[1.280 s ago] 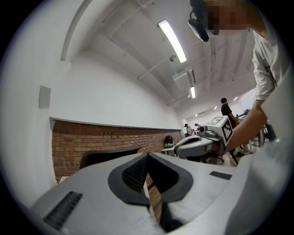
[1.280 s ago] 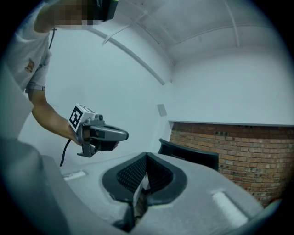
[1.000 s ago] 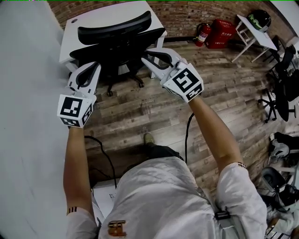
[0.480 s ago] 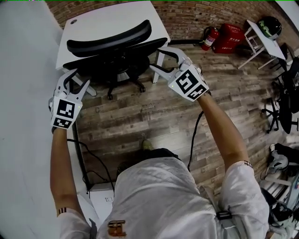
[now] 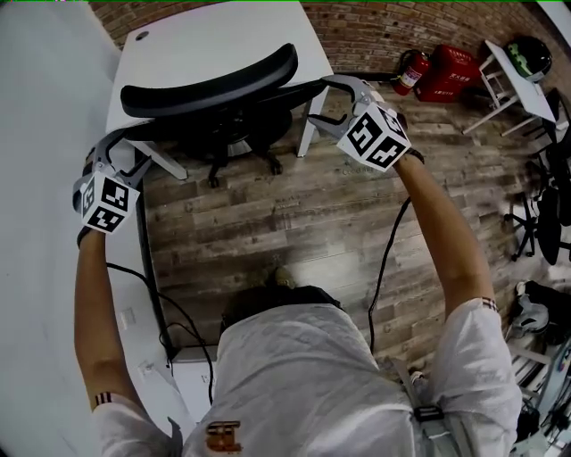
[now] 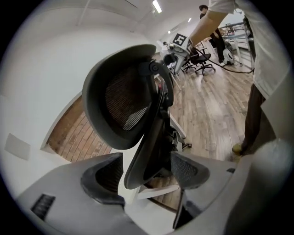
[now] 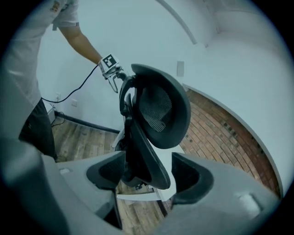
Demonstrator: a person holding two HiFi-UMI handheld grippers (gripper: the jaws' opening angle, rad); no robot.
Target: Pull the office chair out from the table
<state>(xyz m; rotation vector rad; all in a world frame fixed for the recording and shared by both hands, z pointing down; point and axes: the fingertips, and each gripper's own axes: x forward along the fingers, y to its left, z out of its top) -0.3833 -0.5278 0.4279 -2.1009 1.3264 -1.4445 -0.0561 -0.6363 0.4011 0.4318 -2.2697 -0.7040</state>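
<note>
Black mesh fills the curved backrest of the black office chair (image 5: 210, 76), which stands tucked under the white rectangular table (image 5: 214, 31) against a red brick wall (image 5: 375, 27), with its seat beneath the tabletop and its back toward the person. The 2 grippers flank it: the left gripper (image 5: 120, 152) is at the backrest's left edge and the right gripper (image 5: 323, 100) at its right edge. Both sets of jaws have just been opening and stand wide. In the left gripper view (image 6: 144, 172) and the right gripper view (image 7: 147, 174), the backrest's dark rim lies between the padded fingers, but neither gripper appears to pinch it yet. The step in hand looks like taking hold of the chair, so the pull itself is probably still to come. A good grip likely means pushing each rim deeper between the pads, then closing on the rigid frame, not the springy mesh, with both grippers at matching height. An even, level draw toward the body should keep the chair from swivelling into the white table leg (image 5: 306, 134) just beside the right gripper. Black cables (image 5: 385, 250) trail over the wooden plank floor (image 5: 268, 214) near the person's feet and could catch the chair's base.
</note>
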